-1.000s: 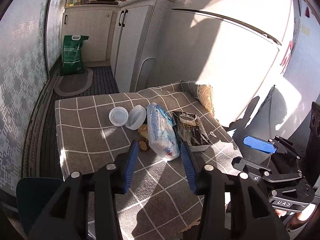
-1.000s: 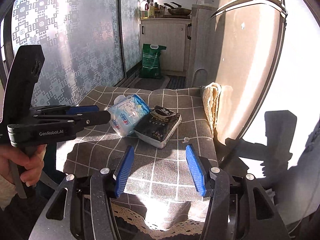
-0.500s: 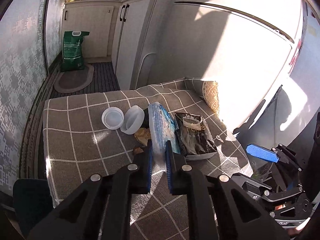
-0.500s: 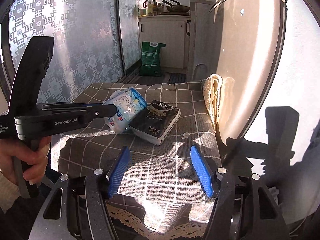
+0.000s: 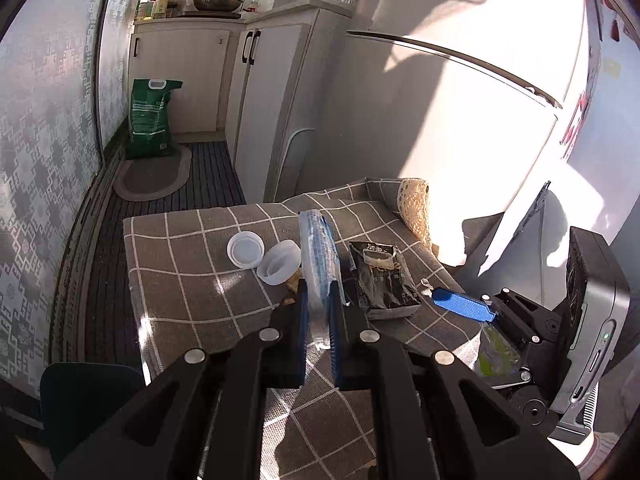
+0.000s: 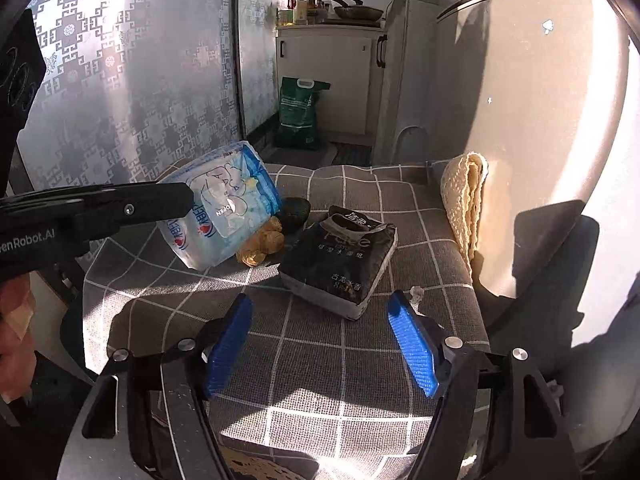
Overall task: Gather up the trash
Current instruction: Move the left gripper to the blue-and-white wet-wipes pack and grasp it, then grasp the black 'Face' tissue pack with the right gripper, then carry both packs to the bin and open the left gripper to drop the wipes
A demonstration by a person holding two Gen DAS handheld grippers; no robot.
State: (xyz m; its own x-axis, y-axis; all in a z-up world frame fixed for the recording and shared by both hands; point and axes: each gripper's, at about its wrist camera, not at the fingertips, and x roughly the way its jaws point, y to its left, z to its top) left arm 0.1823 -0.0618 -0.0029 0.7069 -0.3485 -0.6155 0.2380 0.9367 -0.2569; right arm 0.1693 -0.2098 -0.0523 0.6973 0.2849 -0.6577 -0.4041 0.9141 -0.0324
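A blue-and-white wipes packet (image 5: 316, 264) is pinched edge-on in my left gripper (image 5: 318, 316), which is shut on it. In the right wrist view the packet (image 6: 224, 208) hangs tilted just above the checked tablecloth (image 6: 312, 364). Under it lie a crumpled yellow-brown scrap (image 6: 260, 246) and a dark rounded object (image 6: 294, 210). A black tissue pack (image 6: 340, 256) lies on the cloth ahead of my right gripper (image 6: 320, 340), whose jaws are opening with nothing between them. A white lid (image 5: 245, 249) and a white tub (image 5: 279, 266) sit left of the packet.
A folded lace cloth (image 6: 466, 200) leans against the white fridge (image 5: 460, 128) at the table's right edge. A green bag (image 5: 150, 120) stands on the floor by the cabinets (image 5: 272, 92). A dark chair (image 5: 80, 392) is at the near left, a grey device (image 5: 600, 320) at the right.
My left jaws closed on the wipes packet and lifted it off the cloth, uncovering the scrap beneath. My right jaws widened and moved closer to the black pack.
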